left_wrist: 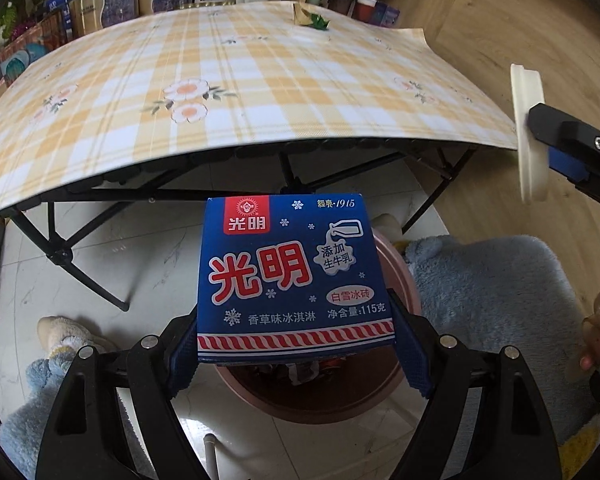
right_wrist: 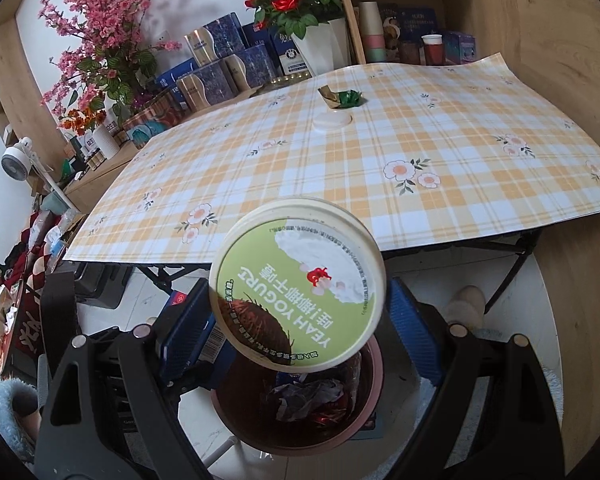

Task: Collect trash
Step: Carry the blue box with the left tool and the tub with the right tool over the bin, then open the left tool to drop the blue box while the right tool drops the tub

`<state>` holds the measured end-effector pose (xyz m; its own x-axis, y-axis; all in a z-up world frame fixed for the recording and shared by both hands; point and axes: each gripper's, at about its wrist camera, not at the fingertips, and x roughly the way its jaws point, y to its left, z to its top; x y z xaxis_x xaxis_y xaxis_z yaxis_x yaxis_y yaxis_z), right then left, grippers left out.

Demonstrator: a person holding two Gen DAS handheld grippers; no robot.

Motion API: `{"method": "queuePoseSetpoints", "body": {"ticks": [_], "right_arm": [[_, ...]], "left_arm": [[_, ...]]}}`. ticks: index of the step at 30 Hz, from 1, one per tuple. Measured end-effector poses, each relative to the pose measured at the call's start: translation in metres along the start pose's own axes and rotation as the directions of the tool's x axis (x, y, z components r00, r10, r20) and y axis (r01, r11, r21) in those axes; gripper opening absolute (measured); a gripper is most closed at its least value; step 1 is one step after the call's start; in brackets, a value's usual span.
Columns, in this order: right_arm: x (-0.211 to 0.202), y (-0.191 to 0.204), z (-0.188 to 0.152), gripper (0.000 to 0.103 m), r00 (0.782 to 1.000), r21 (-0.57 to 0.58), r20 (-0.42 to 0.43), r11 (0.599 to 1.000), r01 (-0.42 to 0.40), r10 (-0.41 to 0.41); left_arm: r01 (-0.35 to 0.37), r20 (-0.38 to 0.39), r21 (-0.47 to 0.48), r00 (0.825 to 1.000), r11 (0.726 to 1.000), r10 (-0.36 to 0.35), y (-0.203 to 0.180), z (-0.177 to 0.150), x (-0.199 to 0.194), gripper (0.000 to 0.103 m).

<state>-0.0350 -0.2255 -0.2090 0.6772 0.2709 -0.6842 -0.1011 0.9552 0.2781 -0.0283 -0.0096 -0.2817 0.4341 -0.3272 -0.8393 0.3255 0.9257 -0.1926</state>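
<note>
Trash bin (right_wrist: 364, 420), pink, sits on floor below table's near edge. Left gripper (left_wrist: 296, 344) tilts down over it, clamping blue ice-cream box (left_wrist: 294, 276) marked "1915". Right gripper (right_wrist: 296, 320) clamps "YEAH YOGURT" tub (right_wrist: 298, 286). White lid (right_wrist: 331, 121) and green wrapper (right_wrist: 350, 98) lie toward table's (right_wrist: 460, 208) far edge.

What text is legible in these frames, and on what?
"光明", "1915", "添加生牛乳", "白雪冰砖", "香草味冰淇淋", "净含量:115克": blue ice cream box.
"YEAH YOGURT", upside down: yogurt tub lid; its small rim print is unreadable.
Boxes behind the table: print too blurred.
</note>
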Motion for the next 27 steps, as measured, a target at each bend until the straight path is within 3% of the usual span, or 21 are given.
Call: {"method": "queuePoseSetpoints", "body": {"ticks": [7,9,11,20,24,27], "right_arm": [[0.016,-0.003,-0.005,0.086,0.999,0.001,-0.044,1.000,0.014,-0.014],[0.021,-0.001,-0.007,0.086,0.998,-0.007,-0.057,1.000,0.015,-0.016],[0.025,0.001,-0.009,0.086,0.997,-0.014,-0.070,1.000,0.012,-0.013],[0.041,0.005,-0.020,0.086,0.992,-0.037,-0.128,0.999,-0.005,0.000],[0.052,0.013,-0.026,0.086,0.987,-0.077,-0.162,0.997,-0.009,-0.004],[0.062,0.019,-0.029,0.086,0.981,-0.108,-0.192,0.994,-0.012,-0.009]], "left_arm": [[0.007,-0.052,0.023,0.999,1.000,-0.006,-0.001,-0.005,0.021,0.080],[0.004,-0.063,0.021,0.998,1.000,-0.003,-0.001,-0.006,0.023,0.084],[0.006,-0.055,0.008,0.998,1.000,-0.006,0.002,-0.006,0.021,0.095],[-0.080,0.044,-0.066,0.996,0.995,0.083,0.022,0.003,-0.006,0.097],[-0.143,0.133,-0.081,0.979,0.986,0.153,0.031,0.009,-0.036,0.097],[-0.201,0.199,-0.084,0.956,0.976,0.214,0.040,0.013,-0.060,0.097]]}}
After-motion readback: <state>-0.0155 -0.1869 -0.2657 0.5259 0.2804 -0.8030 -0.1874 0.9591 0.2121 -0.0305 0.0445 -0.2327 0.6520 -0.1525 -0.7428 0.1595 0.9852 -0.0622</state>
